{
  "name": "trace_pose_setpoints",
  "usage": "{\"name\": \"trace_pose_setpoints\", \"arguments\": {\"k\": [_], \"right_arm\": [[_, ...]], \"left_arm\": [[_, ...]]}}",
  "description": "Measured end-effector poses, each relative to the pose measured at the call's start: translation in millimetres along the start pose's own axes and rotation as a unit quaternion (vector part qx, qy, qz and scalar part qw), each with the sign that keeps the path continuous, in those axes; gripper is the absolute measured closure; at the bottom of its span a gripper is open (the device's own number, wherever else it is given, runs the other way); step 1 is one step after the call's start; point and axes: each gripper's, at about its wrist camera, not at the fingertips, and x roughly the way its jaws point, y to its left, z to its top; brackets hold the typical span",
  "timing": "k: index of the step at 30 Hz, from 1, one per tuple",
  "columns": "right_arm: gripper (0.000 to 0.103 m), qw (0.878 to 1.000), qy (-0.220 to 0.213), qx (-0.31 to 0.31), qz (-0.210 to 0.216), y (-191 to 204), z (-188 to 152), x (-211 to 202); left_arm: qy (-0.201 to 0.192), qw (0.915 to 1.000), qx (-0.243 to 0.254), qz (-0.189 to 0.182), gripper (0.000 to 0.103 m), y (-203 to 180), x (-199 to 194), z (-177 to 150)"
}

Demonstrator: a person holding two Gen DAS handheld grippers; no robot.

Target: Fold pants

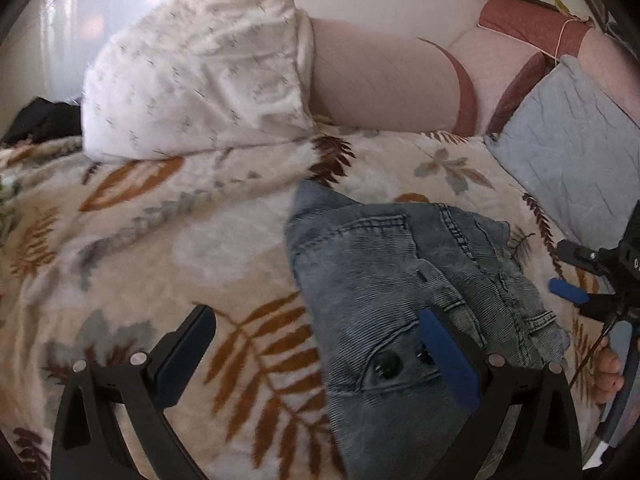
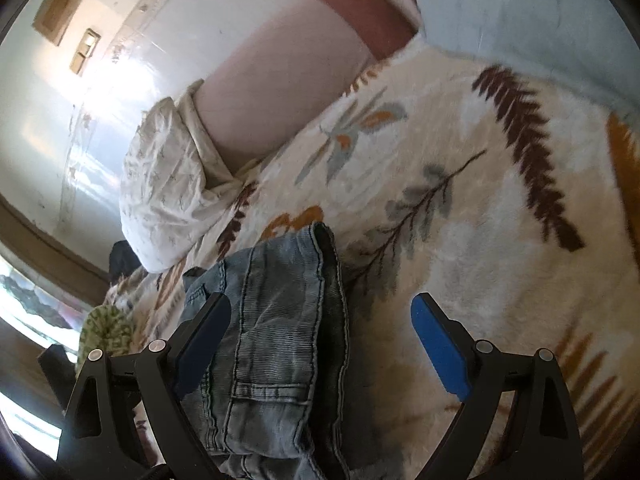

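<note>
Leaf-print bedding (image 1: 160, 240) lay under the jeans (image 1: 400, 280), bunched near its middle. Both the left gripper (image 1: 316, 354) and right gripper (image 2: 320, 340) hung wide open, holding nothing. Folding seemed barely begun; next, each would need a waistband corner to spread them flat.

The pants (image 1: 400, 280) are faded blue-grey denim with darker seams. The blanket (image 1: 160, 240) is cream, with rust-orange, dark brown and grey-blue fern leaves. One pillow (image 1: 192, 80) is white with small grey marks; the bolster (image 1: 380, 80) is pale pink with a brick-red band. A cushion (image 1: 568, 152) is light grey-blue. The gripper pads (image 2: 438, 344) are bright blue on black frames.
</note>
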Motion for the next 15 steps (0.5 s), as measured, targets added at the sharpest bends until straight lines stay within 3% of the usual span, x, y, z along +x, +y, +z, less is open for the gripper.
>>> {"name": "trace_pose_setpoints", "arguments": {"k": [11,15], "right_arm": [[0.011,0.997,0.07,0.0,0.012,3,-7,29],[0.011,0.997,0.074,-0.002,0.007,3,-12,28]], "left_arm": [[0.037,0.9952,-0.016,-0.089,0.0,-5,9,-8],[0.034,0.9955,-0.014,-0.087,0.0,-6,5,-9]]}}
